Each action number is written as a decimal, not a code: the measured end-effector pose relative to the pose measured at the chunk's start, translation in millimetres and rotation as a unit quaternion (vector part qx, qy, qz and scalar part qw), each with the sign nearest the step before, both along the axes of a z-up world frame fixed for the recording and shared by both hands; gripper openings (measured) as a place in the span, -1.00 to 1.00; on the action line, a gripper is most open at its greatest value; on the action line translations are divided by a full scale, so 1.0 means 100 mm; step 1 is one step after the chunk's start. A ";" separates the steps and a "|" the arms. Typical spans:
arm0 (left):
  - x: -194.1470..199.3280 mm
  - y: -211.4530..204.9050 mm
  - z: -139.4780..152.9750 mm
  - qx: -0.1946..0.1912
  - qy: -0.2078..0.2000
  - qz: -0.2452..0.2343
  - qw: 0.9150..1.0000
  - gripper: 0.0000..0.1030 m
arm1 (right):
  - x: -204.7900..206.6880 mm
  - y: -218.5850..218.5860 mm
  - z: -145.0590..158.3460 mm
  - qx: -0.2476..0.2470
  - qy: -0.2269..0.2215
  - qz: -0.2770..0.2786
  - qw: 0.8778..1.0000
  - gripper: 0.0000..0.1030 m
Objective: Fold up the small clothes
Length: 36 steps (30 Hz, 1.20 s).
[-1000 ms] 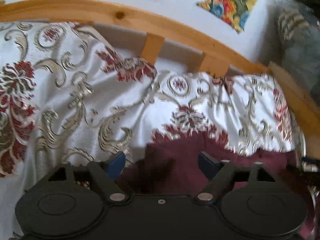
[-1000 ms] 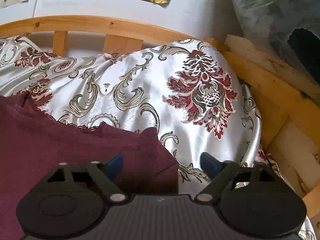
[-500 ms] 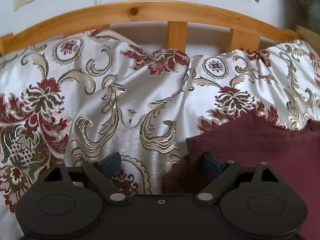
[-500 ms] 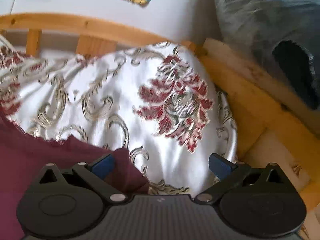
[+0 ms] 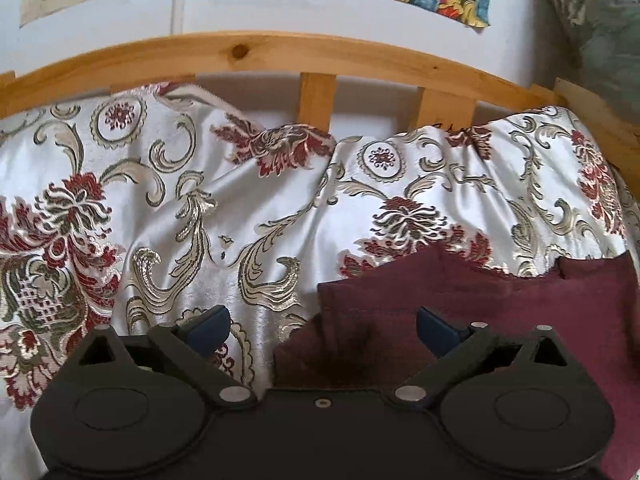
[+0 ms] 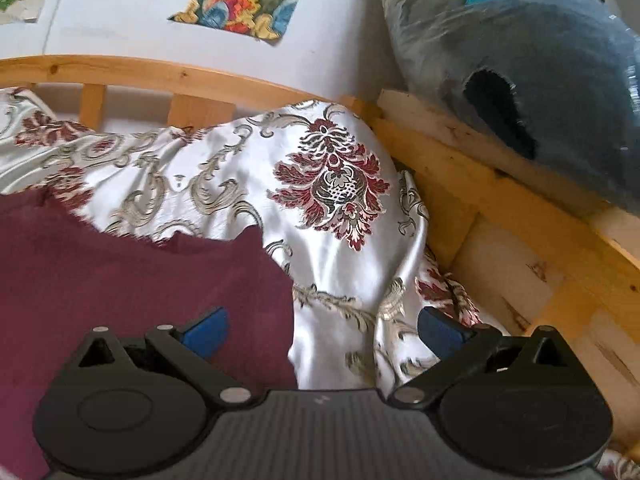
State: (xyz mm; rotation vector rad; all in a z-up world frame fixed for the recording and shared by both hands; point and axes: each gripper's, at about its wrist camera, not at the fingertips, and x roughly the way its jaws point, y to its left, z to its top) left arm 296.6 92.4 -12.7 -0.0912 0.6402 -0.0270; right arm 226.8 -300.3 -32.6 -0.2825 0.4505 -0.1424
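Note:
A maroon garment lies flat on a white satin bedspread with red and gold floral print. My left gripper is open over the garment's left edge; its right fingertip sits above the cloth and its left one above the bedspread. In the right wrist view the same garment fills the lower left. My right gripper is open over the garment's right edge, with its left fingertip above the maroon cloth and its right one above the bedspread. Neither gripper holds anything.
A wooden slatted headboard runs along the back of the bed against a white wall. A wooden side frame borders the bed on the right. A grey-blue plastic-wrapped bundle rests above it.
Both grippers have slid outward along the garment: the left one from its middle to its left edge, the right one to its right edge. Both stayed open.

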 end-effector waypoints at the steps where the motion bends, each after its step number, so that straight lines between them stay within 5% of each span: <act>1: -0.04 -0.01 0.02 -0.001 -0.002 0.000 1.000 0.98 | -0.08 0.02 0.01 -0.001 -0.004 0.004 1.000 1.00; 10: -0.54 -0.06 0.20 -0.021 0.006 -0.009 1.000 0.98 | -0.82 0.34 0.03 0.021 -0.045 0.042 0.998 1.00; 16: -1.03 -0.05 0.21 -0.133 0.044 -0.006 0.990 0.98 | -1.06 0.55 -0.11 0.040 -0.035 0.057 0.997 1.00; 22: -1.40 -0.11 -0.10 -0.213 0.092 -0.006 0.973 0.98 | -1.04 0.59 -0.24 0.044 -0.022 0.054 0.997 1.00; 29: -1.22 -0.22 -0.52 -0.281 0.169 -0.017 0.945 0.98 | -1.00 0.55 -0.34 0.053 -0.008 0.058 0.997 1.00; 36: -1.10 -0.26 -0.63 -0.285 0.132 0.019 0.949 0.98 | -0.86 0.55 -0.35 0.051 -0.006 0.065 0.997 1.00</act>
